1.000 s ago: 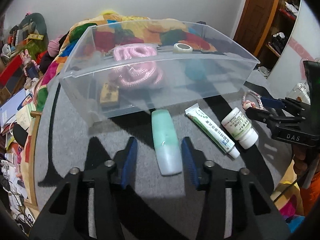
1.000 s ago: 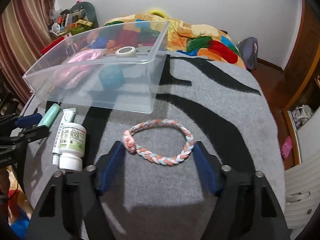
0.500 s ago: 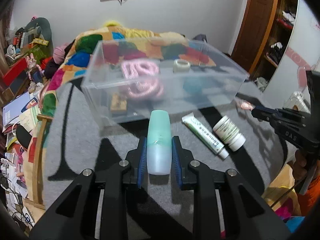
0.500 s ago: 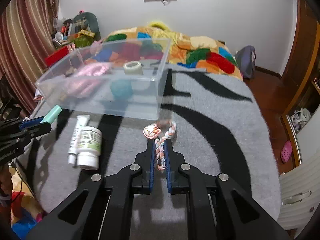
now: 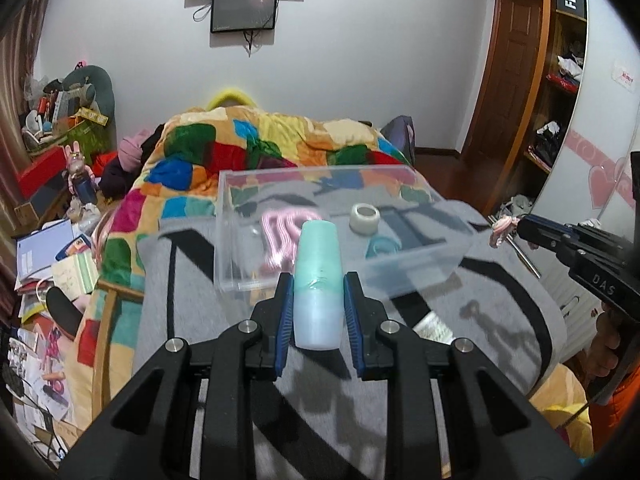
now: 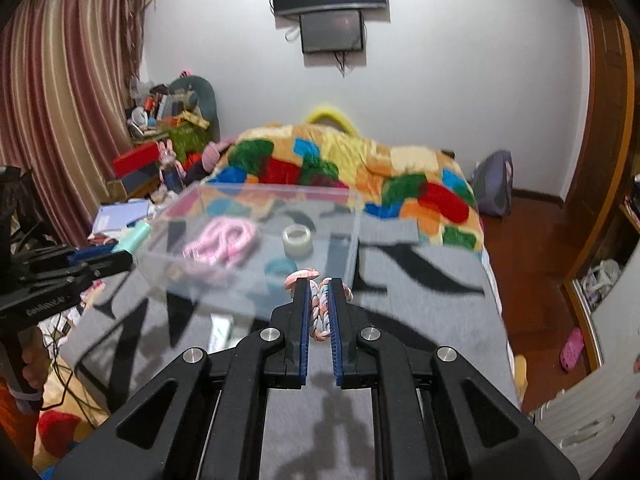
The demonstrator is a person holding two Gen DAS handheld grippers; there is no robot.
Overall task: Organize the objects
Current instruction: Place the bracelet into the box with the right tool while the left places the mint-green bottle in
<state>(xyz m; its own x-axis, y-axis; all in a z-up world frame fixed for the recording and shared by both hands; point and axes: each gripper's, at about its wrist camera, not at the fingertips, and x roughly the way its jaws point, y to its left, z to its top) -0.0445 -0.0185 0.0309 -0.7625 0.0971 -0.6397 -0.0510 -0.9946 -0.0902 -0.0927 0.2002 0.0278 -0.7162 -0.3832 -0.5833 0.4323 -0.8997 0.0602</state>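
Observation:
My left gripper (image 5: 318, 300) is shut on a mint-green bottle (image 5: 318, 280) and holds it raised above the grey rug, in front of the clear plastic bin (image 5: 228, 240). My right gripper (image 6: 320, 300) is shut on a braided pink, white and blue bracelet (image 6: 320, 312), also raised, near the bin's right front corner (image 6: 354, 240). The bin holds a pink coiled cord (image 6: 220, 240), a roll of tape (image 6: 297, 240) and a teal ring (image 6: 280, 269). The right gripper shows in the left wrist view (image 5: 520, 228), the left one in the right wrist view (image 6: 128, 258).
The bin stands on a grey rug with black stripes (image 6: 420, 280) over a bed with a patchwork blanket (image 5: 240, 152). A white tube (image 5: 434, 328) lies on the rug under the left gripper's right side. Clutter lines the floor at the left (image 5: 48, 248).
Both grippers closed on their objects and lifted them off the rug: left took the green bottle, right took the bracelet. Both have risen and now face the bin from higher up.

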